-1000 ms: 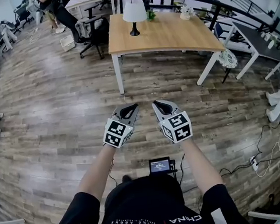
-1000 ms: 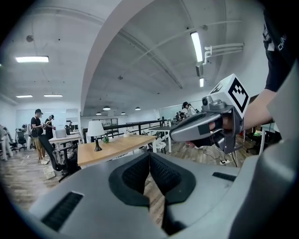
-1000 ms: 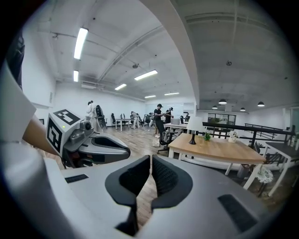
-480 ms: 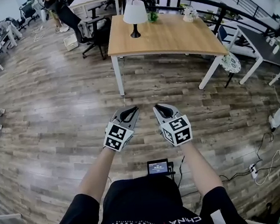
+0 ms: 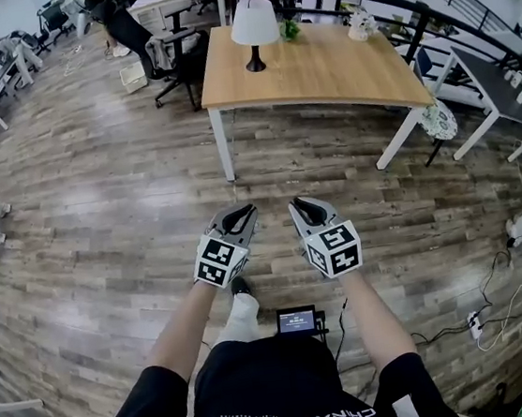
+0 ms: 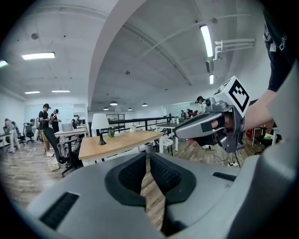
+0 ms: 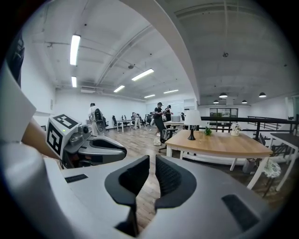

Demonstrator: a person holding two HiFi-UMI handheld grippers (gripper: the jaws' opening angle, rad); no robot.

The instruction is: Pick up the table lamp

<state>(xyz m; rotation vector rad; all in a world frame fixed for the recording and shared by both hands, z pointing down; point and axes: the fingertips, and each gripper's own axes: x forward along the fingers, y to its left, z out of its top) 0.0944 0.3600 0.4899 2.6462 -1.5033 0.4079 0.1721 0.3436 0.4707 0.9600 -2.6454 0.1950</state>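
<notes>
The shut, empty left tongs (image 5: 237,218) and right tongs (image 5: 307,211) are hanging far from the untouched white-shaded table lamp (image 5: 253,24) on the pale wooden counter (image 5: 329,67).

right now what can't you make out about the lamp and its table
- Lamp: small and far in every view; cord or switch can't be told.
- White thing at the table's far edge: too small in the head view to name.
- Person beyond the table: cut by the head view's top edge.

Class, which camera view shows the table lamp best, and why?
The head view: the table lamp appears largest, its white shade, dark stem and base clear on the wooden table. Both gripper views show it smaller, side-on and distant.
</notes>
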